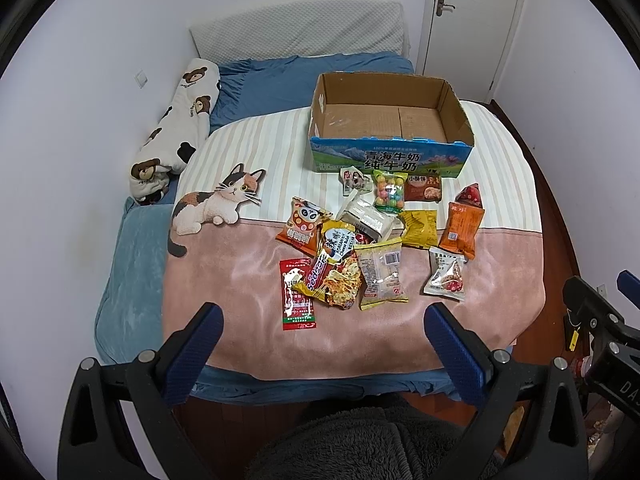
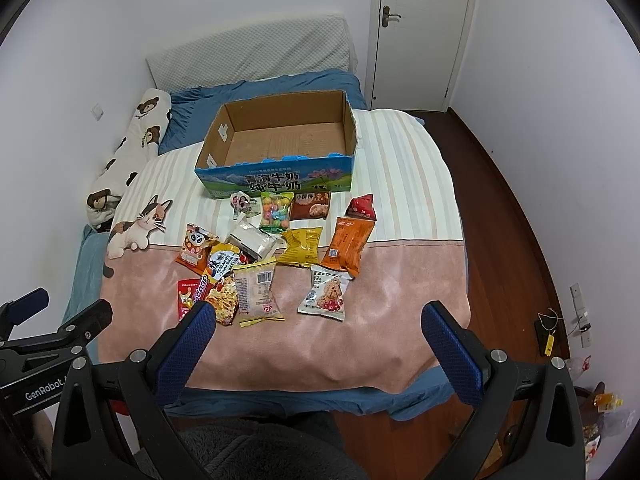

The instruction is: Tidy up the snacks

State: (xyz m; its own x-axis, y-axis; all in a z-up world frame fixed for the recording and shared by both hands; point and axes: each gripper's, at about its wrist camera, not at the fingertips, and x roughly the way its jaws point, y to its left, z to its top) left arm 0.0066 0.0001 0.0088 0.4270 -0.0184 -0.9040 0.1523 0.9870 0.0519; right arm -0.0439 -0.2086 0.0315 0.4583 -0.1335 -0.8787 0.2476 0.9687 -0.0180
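Here, snacks [image 1: 362,236] before open-topped box [image 1: 384,160].

one cardboard box [image 1: 390,156], about thirteen snack packets [image 1: 380,276], two pillows [image 1: 298,28]

Glossy plastic snack packets [image 1: 379,276] lie on plush cloth blanket [image 1: 240,280] beside matt cardboard box [image 1: 384,120].

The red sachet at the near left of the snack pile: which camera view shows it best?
The left wrist view. There the red sachet lies fully visible on the pink blanket. In the right wrist view, the right gripper's left finger hides most of it.
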